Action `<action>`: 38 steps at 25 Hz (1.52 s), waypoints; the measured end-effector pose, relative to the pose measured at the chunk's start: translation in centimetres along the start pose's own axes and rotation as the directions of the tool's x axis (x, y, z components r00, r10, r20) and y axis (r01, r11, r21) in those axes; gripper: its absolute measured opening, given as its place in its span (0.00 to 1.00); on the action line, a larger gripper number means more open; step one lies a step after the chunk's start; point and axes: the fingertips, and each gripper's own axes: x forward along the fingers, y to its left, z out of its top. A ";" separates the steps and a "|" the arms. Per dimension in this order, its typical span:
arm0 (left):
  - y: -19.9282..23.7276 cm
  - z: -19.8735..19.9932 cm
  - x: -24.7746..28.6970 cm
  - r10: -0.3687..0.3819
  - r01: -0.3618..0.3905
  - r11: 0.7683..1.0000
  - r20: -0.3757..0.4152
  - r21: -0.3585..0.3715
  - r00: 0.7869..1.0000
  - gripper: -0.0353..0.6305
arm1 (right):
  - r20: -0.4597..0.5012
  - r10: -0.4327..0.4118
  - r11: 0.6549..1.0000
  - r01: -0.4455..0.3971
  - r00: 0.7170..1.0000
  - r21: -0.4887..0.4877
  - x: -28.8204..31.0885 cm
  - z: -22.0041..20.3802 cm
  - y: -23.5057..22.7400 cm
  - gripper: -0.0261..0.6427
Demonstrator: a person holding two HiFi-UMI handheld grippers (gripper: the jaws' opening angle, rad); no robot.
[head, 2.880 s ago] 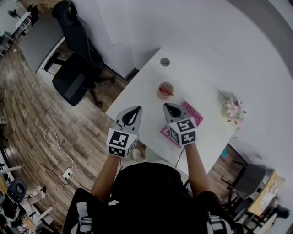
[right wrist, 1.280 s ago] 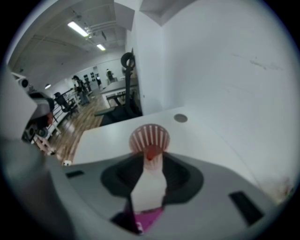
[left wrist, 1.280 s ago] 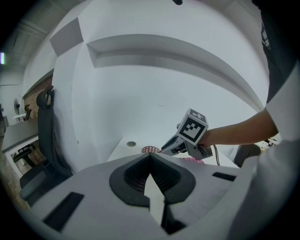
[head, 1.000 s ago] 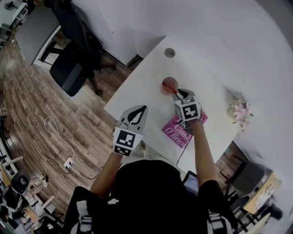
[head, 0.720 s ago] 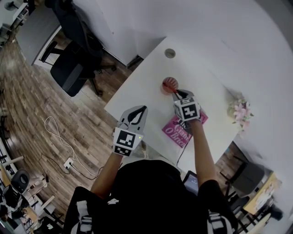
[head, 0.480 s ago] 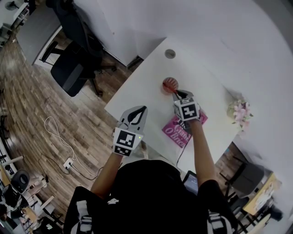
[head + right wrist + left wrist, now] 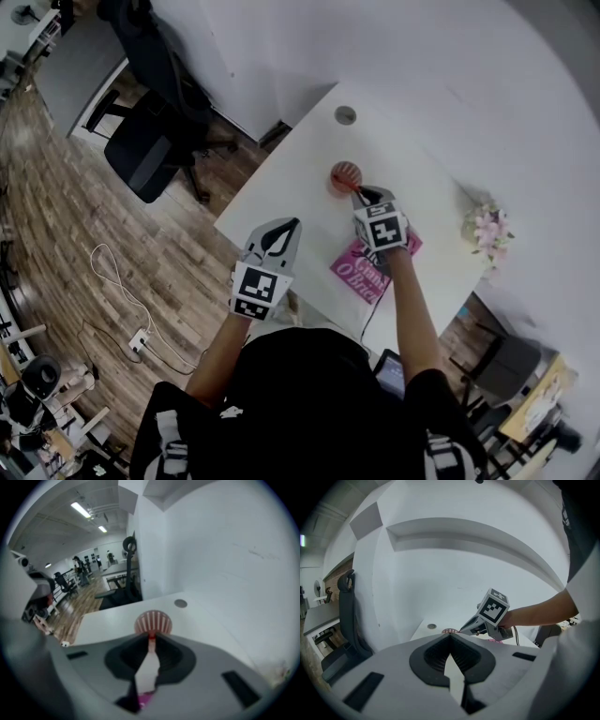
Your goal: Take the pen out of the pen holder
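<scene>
The pen [image 7: 151,636] shows you only a slim red top, sticking out of the pink slatted pen holder [image 7: 153,622] on the white desk [image 7: 117,616]. That red top sits right between the tips of your right gripper [image 7: 151,641], at the pen holder's near rim, and the 2 jaws are closing, pinching it. Your left gripper [image 7: 450,635] hangs well back from the pen holder, jaws pressed together on nothing.
</scene>
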 end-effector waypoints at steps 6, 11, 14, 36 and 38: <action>0.0 0.9 -0.6 0.000 -0.001 1.000 0.019 0.016 1.000 0.08 | 0.037 -0.012 1.000 0.012 0.999 0.004 -1.5 1.2 0.4 0.14; 0.4 1.8 -1.3 0.010 -0.011 0.999 0.040 0.033 0.999 0.08 | 0.111 -0.041 0.999 0.039 0.993 0.018 -3.1 2.9 0.4 0.14; 0.5 2.3 -1.8 0.010 -0.012 1.000 0.052 0.028 0.999 0.08 | 0.129 -0.054 0.998 0.052 0.990 0.020 -4.3 3.3 0.6 0.14; 0.3 7.4 -5.5 0.022 -0.041 0.994 0.178 0.102 0.984 0.08 | 0.471 -0.167 0.986 0.158 0.866 0.060 -17.8 9.5 3.5 0.14; 0.3 7.9 -6.0 0.024 -0.044 0.994 0.191 0.105 0.981 0.08 | 0.503 -0.167 0.985 0.159 0.848 0.060 -19.1 10.2 4.1 0.14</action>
